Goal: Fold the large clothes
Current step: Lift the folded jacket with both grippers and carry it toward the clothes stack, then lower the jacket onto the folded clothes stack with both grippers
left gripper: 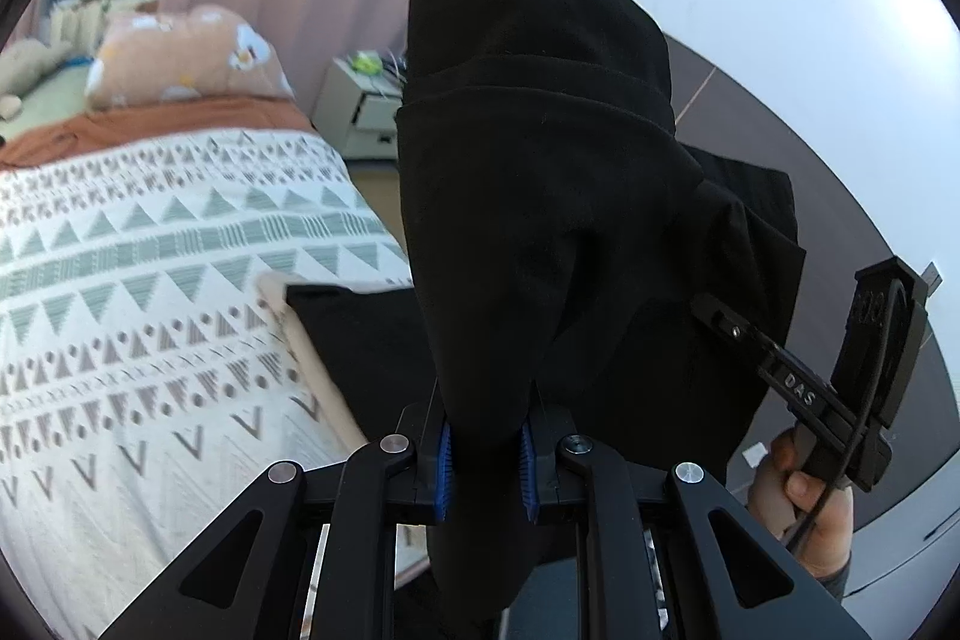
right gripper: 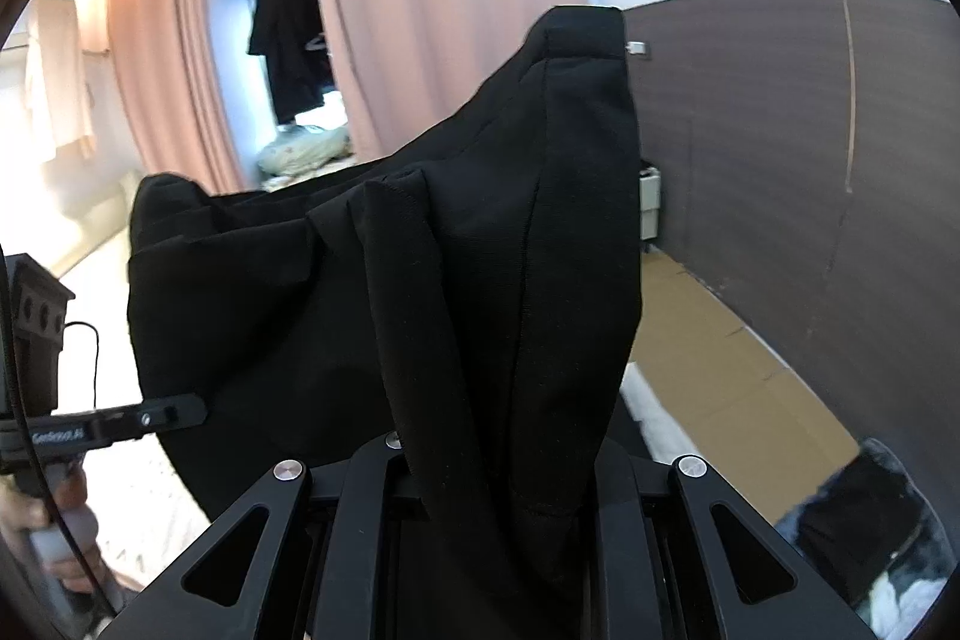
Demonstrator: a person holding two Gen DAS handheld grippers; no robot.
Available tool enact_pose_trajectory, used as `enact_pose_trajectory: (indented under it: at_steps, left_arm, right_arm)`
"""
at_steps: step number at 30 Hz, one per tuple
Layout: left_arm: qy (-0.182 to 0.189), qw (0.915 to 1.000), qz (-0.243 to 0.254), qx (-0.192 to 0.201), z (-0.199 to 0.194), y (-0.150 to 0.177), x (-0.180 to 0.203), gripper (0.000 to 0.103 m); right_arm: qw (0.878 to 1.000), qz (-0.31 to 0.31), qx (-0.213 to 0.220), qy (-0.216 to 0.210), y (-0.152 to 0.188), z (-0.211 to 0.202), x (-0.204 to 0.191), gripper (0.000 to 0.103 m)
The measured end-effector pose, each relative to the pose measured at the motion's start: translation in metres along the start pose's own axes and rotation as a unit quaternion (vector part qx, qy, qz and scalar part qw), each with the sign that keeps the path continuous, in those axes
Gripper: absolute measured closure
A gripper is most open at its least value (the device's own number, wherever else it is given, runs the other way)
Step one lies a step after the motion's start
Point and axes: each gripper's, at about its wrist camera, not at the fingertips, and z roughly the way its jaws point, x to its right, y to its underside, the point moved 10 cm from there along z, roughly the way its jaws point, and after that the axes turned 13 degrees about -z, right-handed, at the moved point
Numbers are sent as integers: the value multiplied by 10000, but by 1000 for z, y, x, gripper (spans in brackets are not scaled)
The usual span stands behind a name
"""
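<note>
A large black garment (left gripper: 540, 172) hangs in the air between both grippers, above the edge of the bed. My left gripper (left gripper: 485, 466) is shut on a bunched edge of it, the blue pads (left gripper: 444, 466) pressing from both sides. In the right wrist view the same black garment (right gripper: 420, 292) drapes over my right gripper (right gripper: 492, 484), whose fingertips are hidden under the cloth it pinches. The right gripper (left gripper: 720, 319) also shows at the right of the left wrist view, clamped on the garment's other edge, with a hand (left gripper: 804, 496) on its handle.
A bed with a triangle-patterned cover (left gripper: 150, 280) lies at left, a floral pillow (left gripper: 186, 58) at its head. A white bedside cabinet (left gripper: 366, 106) stands by pink curtains (right gripper: 420, 10). Dark clothes (right gripper: 288, 40) hang at the window. A dark wall panel (right gripper: 780, 160) and cardboard on the floor (right gripper: 720, 370) lie right.
</note>
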Motion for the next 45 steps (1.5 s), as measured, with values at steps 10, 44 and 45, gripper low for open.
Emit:
enact_pose_trajectory:
  at_steps: [10,44,45]
  left_arm:
    - [-25,9981,-166,-596,75,0,-20,86]
    - [-621,9797,-1441,-1247,211,7,-186,27]
    - [-587,9794,-1503,-1213,212,8,-188,27]
  right_arm:
    - [9982,235,-534,155,19,71,42,86]
    - [9606,2435,-1261,453,188,123,102,41]
    - [9579,2586,-1190,376,194,121,102,41]
